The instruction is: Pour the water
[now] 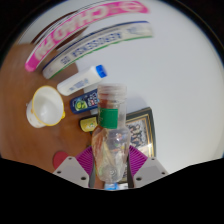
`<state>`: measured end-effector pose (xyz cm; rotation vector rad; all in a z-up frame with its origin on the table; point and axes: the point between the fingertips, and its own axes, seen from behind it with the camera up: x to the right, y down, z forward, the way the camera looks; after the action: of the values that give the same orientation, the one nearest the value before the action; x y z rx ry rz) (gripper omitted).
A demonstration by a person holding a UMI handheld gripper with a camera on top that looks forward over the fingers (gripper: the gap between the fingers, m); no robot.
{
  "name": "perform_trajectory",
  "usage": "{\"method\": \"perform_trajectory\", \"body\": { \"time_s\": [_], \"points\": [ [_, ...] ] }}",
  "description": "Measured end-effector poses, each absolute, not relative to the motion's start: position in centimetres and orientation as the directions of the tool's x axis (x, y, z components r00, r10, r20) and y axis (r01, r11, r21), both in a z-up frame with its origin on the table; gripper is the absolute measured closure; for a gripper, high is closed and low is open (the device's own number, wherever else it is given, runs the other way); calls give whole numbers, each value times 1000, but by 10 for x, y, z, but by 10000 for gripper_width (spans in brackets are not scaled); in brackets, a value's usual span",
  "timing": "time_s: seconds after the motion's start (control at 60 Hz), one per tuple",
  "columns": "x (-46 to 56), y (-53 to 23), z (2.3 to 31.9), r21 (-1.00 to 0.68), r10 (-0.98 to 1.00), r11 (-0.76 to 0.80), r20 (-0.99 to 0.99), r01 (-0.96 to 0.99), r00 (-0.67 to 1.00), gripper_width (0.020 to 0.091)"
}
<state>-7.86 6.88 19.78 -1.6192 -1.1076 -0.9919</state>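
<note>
Fingers [110,168] sit low in the gripper view, pink pads [84,160] flanking a clear plastic bottle [112,140] held between them; both pads appear to press its sides, so the grip reads as closed on the bottle. Bottle is upright or nearly so, neck pointing away from the camera, and the cap looks to be off or clear, cannot confirm. Small green object [89,124] lies just beside the bottle's shoulder, possibly the cap. Ahead and to the left stands a white cup [45,105] on the brown surface [25,140], mouth open upward, apart from the bottle. Beyond: a white tube with blue end [82,79], flat printed packages [85,38], a dark framed item [140,125] beside the bottle. Judgement: bottle is grasped, pour not yet begun. Next move calls for carrying the neck over the cup's mouth, then tilting slowly so the stream lands inside the rim.
</note>
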Motion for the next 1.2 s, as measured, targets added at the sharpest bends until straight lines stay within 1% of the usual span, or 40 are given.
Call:
{"method": "perform_trajectory", "body": {
  "time_s": [0.083, 0.133, 0.2, 0.283, 0.367, 0.517, 0.667, 0.7, 0.8, 0.917, 1.0, 1.05, 1.067, 1.083, 1.1, 1.133, 1.2],
  "points": [
    [-70, 62, 197, -505, 236, -243, 797, 828, 556, 662],
    [-67, 60, 196, -638, 235, -266, 684, 722, 691, 663],
    [-62, 59, 189, -766, 220, -299, 525, 569, 822, 662],
    [-61, 65, 178, -872, 213, -310, 325, 379, 922, 661],
    [-58, 72, 158, -915, 198, -313, 199, 254, 960, 663],
    [-54, 79, 106, -919, 186, -374, 57, 125, 981, 659],
    [-48, 82, 68, -913, 183, -391, 47, 116, 982, 660],
    [-47, 82, 60, -910, 181, -400, 43, 113, 983, 649],
    [-44, 80, 60, -924, 172, -373, 14, 78, 985, 649],
    [-43, 78, 60, -929, 163, -364, 9, 68, 987, 596],
    [-42, 76, 55, -914, 153, -399, 14, 75, 988, 534],
    [-40, 71, 51, -895, 141, -441, 9, 71, 990, 401],
    [-39, 69, 51, -890, 136, -451, 5, 66, 991, 319],
    [-39, 67, 51, -886, 131, -459, 0, 60, 991, 258],
    [-39, 64, 52, -883, 128, -467, -7, 54, 992, 234],
    [-39, 58, 55, -876, 119, -480, -19, 40, 993, 272],
    [-39, 40, 64, -865, 98, -501, -15, 36, 995, 244]
  ]
}}
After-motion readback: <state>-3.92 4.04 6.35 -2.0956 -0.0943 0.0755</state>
